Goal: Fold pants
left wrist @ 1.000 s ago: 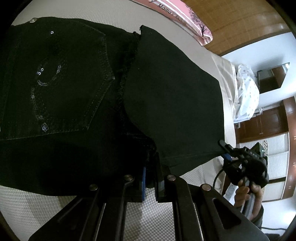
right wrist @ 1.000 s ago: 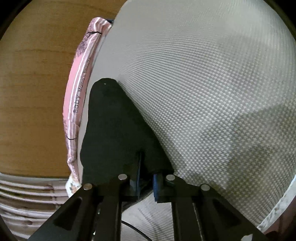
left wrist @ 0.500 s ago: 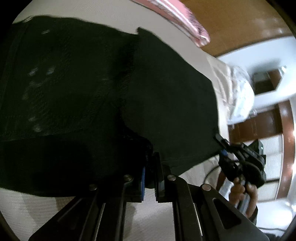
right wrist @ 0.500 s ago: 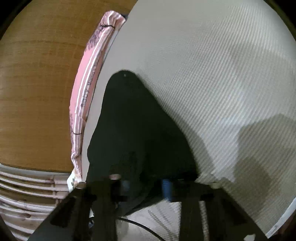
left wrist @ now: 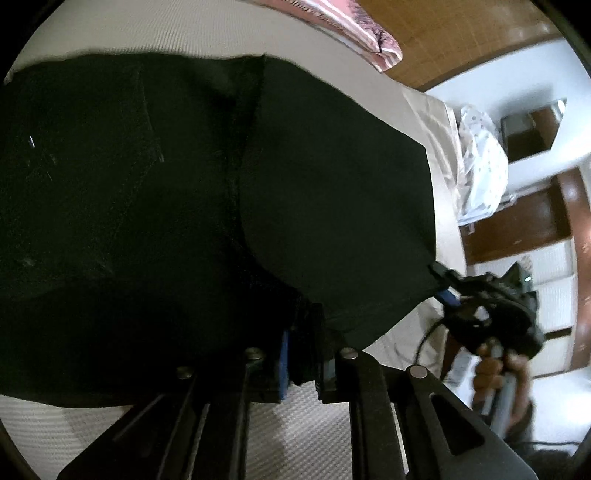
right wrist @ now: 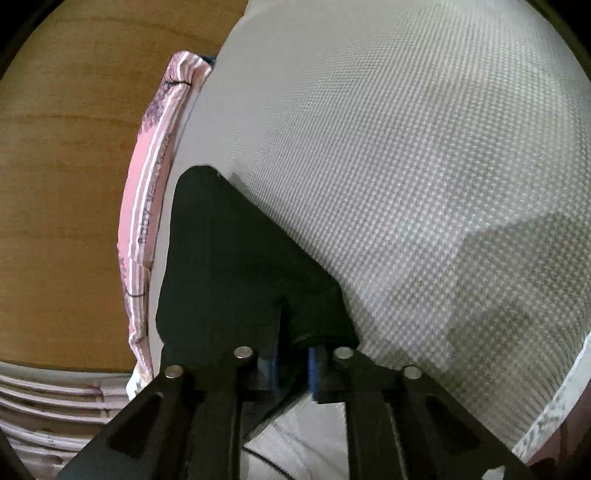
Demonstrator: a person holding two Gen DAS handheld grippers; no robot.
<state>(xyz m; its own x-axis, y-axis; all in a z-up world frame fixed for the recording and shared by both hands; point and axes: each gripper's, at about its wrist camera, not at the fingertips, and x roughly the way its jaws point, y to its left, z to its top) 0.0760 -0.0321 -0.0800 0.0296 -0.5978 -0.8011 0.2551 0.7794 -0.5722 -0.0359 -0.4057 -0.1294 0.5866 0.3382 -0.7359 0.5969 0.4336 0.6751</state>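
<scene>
Black pants (left wrist: pixel 155 206) lie on the white woven bed cover (left wrist: pixel 303 439), seat side up with a back pocket at the left. A folded-over leg panel (left wrist: pixel 332 192) covers the right part. My left gripper (left wrist: pixel 303 332) is shut on the pants' near edge. My right gripper (left wrist: pixel 445 286) is shut on the panel's right hem corner; a hand holds it. In the right wrist view the right gripper (right wrist: pixel 291 343) clamps the black cloth (right wrist: pixel 229 266), which stretches away from it.
A pink striped pillow (left wrist: pixel 354 26) lies at the bed's far edge, also in the right wrist view (right wrist: pixel 147 206), against a wooden headboard (right wrist: pixel 62 184). A white dotted bundle (left wrist: pixel 480 166) and dark wooden furniture (left wrist: pixel 532 218) stand beyond the bed's right side.
Both grippers have stayed shut on the pants. The left camera has shifted, so the pants sit lower in view. The right gripper has moved with the hem corner.
</scene>
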